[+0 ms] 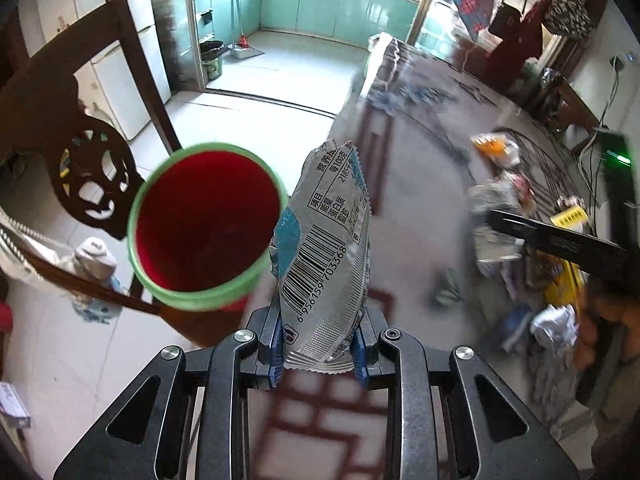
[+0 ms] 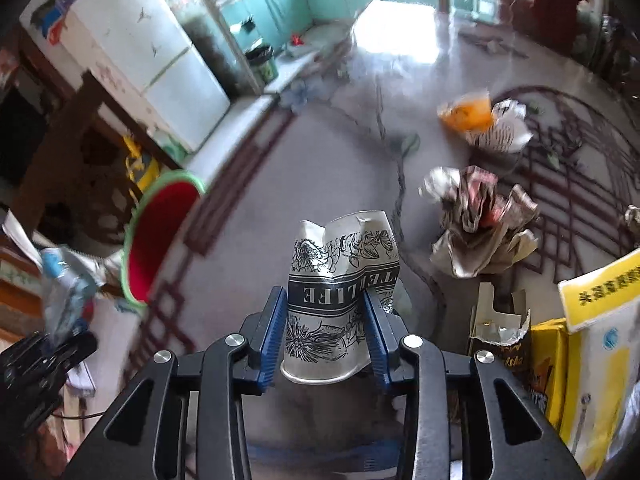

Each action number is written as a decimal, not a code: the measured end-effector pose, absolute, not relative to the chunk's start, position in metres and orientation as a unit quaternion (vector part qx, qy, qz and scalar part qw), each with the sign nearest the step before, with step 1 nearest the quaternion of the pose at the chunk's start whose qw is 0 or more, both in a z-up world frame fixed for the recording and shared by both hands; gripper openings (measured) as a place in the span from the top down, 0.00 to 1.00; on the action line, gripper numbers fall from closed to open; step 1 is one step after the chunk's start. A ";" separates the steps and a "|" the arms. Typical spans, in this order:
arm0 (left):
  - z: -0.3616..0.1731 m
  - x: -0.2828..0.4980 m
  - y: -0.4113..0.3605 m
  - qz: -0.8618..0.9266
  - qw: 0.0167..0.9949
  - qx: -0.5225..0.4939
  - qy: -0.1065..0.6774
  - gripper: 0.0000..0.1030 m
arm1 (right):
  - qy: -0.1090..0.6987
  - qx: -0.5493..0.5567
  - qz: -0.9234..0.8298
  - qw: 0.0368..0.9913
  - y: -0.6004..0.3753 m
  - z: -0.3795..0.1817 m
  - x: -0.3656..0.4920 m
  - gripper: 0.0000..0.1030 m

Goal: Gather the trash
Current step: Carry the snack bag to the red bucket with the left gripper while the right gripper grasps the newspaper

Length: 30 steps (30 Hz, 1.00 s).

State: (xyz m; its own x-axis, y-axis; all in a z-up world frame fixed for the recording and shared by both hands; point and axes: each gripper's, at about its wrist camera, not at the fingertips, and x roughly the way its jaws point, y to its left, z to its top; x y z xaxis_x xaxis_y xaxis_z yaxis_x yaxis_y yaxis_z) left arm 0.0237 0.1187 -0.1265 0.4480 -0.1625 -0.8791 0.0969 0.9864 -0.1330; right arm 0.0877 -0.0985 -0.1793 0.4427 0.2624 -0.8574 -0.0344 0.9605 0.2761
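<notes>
Left gripper (image 1: 320,354) had its fingers clamped on a silver snack wrapper (image 1: 326,256), held upright just beside the red bin (image 1: 206,224) off the worktop (image 1: 416,208) edge, likely for dropping in. Right gripper (image 2: 326,338) pinched a crushed paper cup (image 2: 340,292) (more trash lay beyond), well short of the bin.

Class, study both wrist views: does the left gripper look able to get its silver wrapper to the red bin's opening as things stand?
Probably yes. The left gripper is shut on the silver wrapper, and the red bin sits just to its left with its open mouth facing it. Nothing shows between them; the right gripper holds its paper cup elsewhere.
</notes>
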 end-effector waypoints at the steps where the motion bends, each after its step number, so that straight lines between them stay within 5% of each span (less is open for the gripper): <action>1: -0.126 0.031 0.130 -0.075 0.851 -0.032 0.518 0.75 | 0.513 0.112 0.088 0.846 -0.093 -0.170 0.088 0.66; 8: -0.141 0.077 0.198 -0.061 0.843 -0.043 0.533 0.75 | 0.488 0.132 0.119 0.855 -0.021 -0.133 0.114 0.66; 20: -0.185 0.129 0.250 -0.038 0.824 -0.024 0.564 0.75 | 0.549 0.111 0.176 0.809 0.122 -0.197 0.167 0.65; 23: -0.186 0.133 0.254 -0.032 0.826 -0.014 0.563 0.64 | 0.556 0.109 0.178 0.805 0.136 -0.203 0.173 0.63; 25: -0.185 0.133 0.257 -0.030 0.830 -0.009 0.557 0.44 | 0.556 0.108 0.180 0.804 0.139 -0.205 0.174 0.58; 30: -0.184 0.136 0.264 -0.027 0.833 -0.010 0.552 0.44 | 0.547 0.110 0.169 0.813 0.137 -0.201 0.175 0.52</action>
